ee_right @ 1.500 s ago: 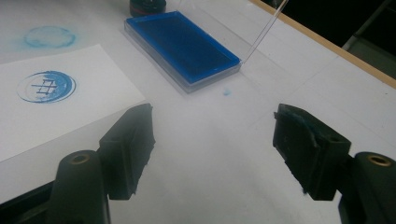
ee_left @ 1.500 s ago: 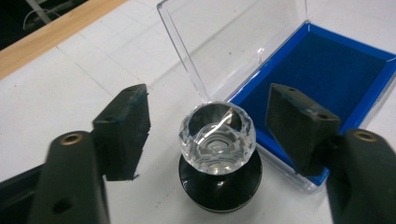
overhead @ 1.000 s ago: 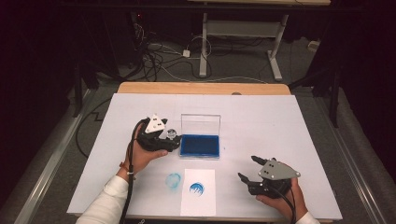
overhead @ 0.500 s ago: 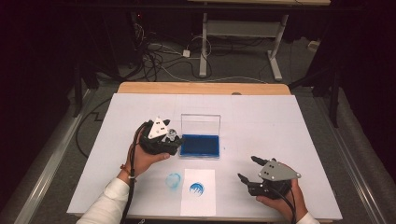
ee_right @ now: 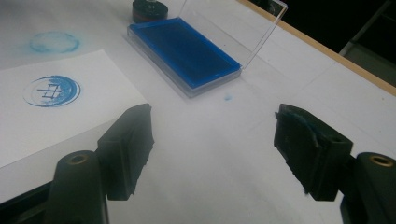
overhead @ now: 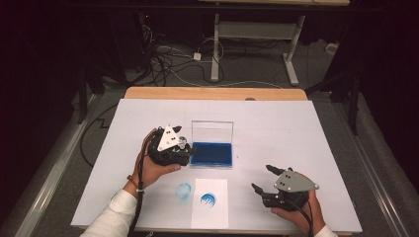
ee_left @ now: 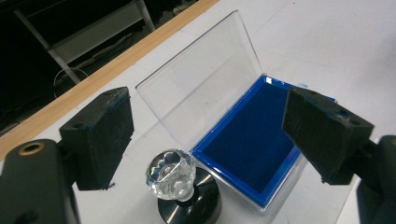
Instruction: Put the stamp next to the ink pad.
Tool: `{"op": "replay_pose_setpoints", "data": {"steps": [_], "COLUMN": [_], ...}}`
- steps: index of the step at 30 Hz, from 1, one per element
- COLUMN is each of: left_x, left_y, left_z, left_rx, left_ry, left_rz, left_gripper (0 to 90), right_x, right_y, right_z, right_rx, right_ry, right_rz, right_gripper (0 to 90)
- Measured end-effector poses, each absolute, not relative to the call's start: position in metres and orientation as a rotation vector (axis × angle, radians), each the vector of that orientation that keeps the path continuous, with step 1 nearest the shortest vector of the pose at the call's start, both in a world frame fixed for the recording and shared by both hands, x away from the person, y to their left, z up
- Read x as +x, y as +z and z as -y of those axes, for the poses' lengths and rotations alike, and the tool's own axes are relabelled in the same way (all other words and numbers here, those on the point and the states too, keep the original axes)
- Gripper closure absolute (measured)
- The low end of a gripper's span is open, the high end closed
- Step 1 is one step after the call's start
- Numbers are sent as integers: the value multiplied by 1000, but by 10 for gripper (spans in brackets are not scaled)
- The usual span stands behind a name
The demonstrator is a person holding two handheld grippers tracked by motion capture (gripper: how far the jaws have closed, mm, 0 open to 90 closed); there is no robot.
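With the stamp standing beside the ink pad, the left gripper hovers open-jawed, seemingly ready to lower and grip it, while the right gripper rests open.

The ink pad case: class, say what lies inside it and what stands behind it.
Inside the case a blue pad fills the tray. Its clear lid stands open behind, with the bare table visible through it. A stamp stands beside the case. What lies under the pad is covered.

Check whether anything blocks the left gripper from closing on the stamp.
Nothing visible does. The stamp stands upright beside the ink pad, low between the open left gripper, whose jaws stand clear of its crystal knob on either side.
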State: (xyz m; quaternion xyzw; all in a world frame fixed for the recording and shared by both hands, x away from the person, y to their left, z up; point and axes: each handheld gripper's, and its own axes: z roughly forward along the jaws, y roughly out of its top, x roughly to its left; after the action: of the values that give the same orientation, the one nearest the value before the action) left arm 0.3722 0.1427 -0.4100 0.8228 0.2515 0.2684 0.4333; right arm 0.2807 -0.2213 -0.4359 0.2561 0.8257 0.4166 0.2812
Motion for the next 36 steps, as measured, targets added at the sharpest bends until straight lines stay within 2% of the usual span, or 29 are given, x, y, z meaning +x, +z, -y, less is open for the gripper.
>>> {"op": "replay_pose_setpoints", "data": {"steps": [8,15,36], "left_x": [368,363,340], "left_y": [-407,-404,-398], "left_z": [-142,-141,-141], "left_rx": [2049,2046,2042], "left_ry": [675,682,699], "left_rz": [-619,-594,-526], "left_gripper": [162,160,160], "right_x": [281,280,278], "right_y": [-435,-434,-431], "right_z": [223,222,220], "right_rx": [696,720,724], "right_ry": [1119,1146,1112], "right_rz": [-2192,-2166,-2131], "right_gripper": [266,160,175]}}
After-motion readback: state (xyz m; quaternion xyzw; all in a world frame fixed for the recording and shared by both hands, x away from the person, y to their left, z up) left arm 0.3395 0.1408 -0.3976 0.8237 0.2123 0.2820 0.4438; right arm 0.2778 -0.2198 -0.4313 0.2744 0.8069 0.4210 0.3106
